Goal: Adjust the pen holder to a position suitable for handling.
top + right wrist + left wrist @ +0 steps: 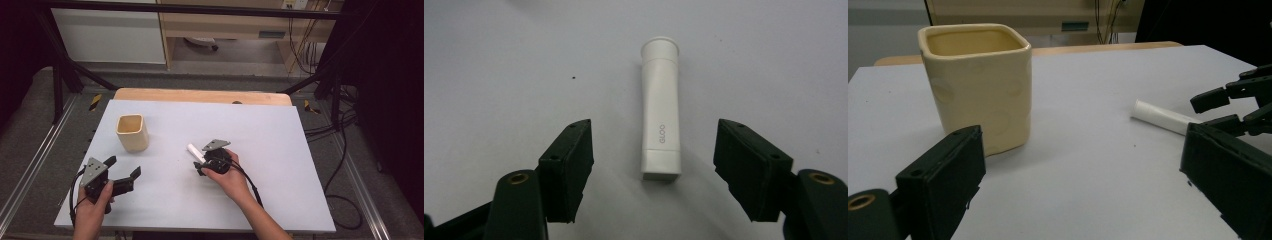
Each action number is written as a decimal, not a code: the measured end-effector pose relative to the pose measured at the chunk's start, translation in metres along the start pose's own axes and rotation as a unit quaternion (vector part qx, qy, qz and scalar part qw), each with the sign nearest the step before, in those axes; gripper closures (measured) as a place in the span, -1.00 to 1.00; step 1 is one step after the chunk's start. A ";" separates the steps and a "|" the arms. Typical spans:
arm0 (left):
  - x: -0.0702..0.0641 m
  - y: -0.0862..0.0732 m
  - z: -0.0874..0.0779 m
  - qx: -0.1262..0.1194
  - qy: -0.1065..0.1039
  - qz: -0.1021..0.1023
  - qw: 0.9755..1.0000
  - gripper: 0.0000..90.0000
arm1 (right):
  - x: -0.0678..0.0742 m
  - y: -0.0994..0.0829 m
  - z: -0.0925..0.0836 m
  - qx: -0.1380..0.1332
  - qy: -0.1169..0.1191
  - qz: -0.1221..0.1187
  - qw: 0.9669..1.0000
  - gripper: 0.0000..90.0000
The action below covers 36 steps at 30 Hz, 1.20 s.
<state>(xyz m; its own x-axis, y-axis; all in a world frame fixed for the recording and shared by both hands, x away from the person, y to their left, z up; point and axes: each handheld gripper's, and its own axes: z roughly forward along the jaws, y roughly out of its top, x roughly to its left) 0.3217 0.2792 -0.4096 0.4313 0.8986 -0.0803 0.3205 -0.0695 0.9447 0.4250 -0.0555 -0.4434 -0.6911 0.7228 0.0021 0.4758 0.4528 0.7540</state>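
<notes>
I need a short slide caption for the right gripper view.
Right gripper with open jaws either side of a white glue stick lying on the table.

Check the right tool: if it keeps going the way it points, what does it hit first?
Probably the white glue stick. It lies on the table between the right tool's open jaws, untouched by either. Beyond it the tabletop is bare; depth is uncertain.

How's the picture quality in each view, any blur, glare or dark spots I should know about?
High view: soft, corners dark, the white table evenly lit without glare. Left gripper view: the cream square ceramic cup is fairly sharp, near black jaws blurred, faint shadow at its base. Right gripper view: the white glue stick tube is sharp, lettering readable, soft shadow at its lower end.
</notes>
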 end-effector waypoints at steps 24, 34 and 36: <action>-0.001 0.000 0.001 0.001 -0.002 0.005 1.000 -0.89 | -0.003 -0.005 0.019 -0.010 0.021 -0.024 0.999 0.58; -0.005 0.000 0.004 0.008 -0.009 0.016 1.000 -0.88 | -0.005 -0.003 0.007 0.007 0.042 -0.025 0.999 0.58; -0.006 0.000 0.004 0.009 -0.009 0.018 1.000 -0.88 | -0.006 -0.004 0.002 0.006 0.044 -0.030 0.999 0.58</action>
<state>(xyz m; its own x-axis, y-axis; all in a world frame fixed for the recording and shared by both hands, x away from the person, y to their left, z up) 0.3227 0.2719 -0.4109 0.4584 0.8872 -0.0528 0.3202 -0.1094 0.9410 0.4283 -0.0602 -0.4477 -0.7637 0.6454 0.0149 0.4382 0.5012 0.7462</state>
